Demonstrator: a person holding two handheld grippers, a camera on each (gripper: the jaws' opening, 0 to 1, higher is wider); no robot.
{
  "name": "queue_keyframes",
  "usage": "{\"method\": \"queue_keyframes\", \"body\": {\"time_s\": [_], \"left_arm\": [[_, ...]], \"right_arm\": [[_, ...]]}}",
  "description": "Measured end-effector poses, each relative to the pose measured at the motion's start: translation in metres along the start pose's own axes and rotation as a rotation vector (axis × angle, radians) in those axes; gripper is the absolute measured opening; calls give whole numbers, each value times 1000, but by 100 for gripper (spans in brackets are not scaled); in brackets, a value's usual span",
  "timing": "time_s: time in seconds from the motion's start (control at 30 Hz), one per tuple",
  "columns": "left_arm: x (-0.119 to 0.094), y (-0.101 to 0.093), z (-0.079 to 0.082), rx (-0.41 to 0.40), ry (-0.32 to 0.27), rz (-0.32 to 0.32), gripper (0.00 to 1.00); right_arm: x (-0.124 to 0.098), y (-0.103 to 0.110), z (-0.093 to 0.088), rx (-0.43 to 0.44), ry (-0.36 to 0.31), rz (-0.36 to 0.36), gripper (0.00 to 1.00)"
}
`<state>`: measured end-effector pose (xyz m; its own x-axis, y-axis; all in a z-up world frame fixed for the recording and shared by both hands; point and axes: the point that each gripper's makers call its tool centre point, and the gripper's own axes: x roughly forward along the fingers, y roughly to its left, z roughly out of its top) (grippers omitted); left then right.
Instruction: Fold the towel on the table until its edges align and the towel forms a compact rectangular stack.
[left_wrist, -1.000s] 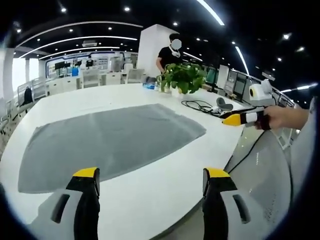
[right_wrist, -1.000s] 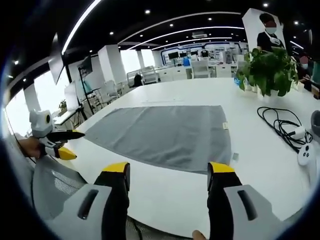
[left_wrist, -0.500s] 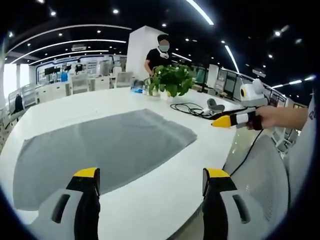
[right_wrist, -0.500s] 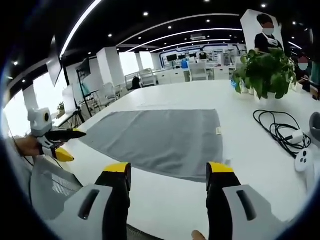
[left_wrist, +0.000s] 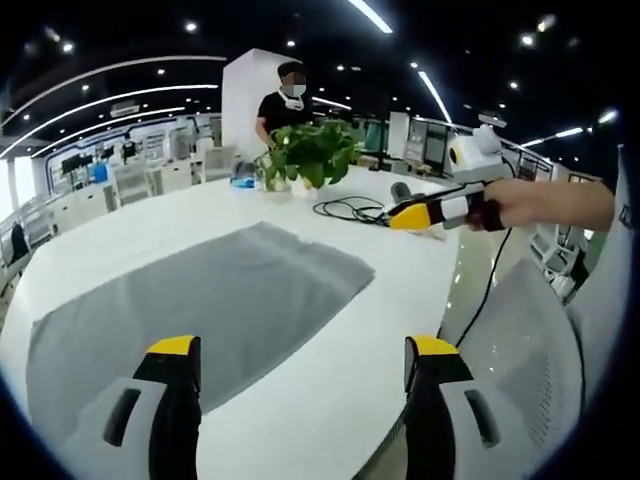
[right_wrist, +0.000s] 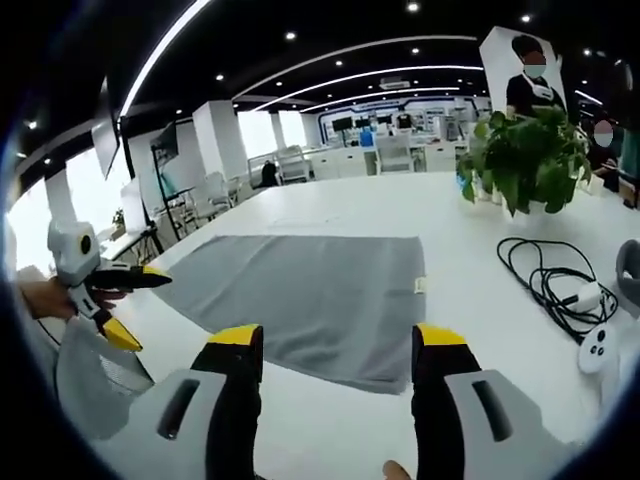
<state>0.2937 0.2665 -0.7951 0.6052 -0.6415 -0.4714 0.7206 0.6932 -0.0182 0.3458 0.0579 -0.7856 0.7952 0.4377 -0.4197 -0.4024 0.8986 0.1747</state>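
we see the grey towel (left_wrist: 190, 310) lying flat and unfolded on the white worktop (left_wrist: 330, 380), ahead of both grippers. our left gripper (left_wrist: 300, 350) and right gripper (right_wrist: 335, 340) hover above the worktop edge, fingers wide, holding nothing. at 2 o'clock from the towel in the right gripper view, a pot holds a leafy plant (right_wrist: 525, 160); a black cable (right_wrist: 545, 285) lies nearer.

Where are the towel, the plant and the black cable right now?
towel (right_wrist: 300, 290): right gripper view, middle of the flat grey cloth.
plant (right_wrist: 525, 160): right gripper view, its leaves.
cable (right_wrist: 540, 280): right gripper view, a loop on the table.
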Motion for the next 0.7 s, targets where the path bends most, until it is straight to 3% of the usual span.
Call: {"method": "queue_keyframes", "body": {"time_s": [0.57,0.7], "left_arm": [[54,-28,37,88,-11,-114,84],[69,-36,40,168,16,-160,83]], "right_arm": [[15,-42,46,-71,-35,3,60],[20,-40,60,-86,-52,13,59]]}}
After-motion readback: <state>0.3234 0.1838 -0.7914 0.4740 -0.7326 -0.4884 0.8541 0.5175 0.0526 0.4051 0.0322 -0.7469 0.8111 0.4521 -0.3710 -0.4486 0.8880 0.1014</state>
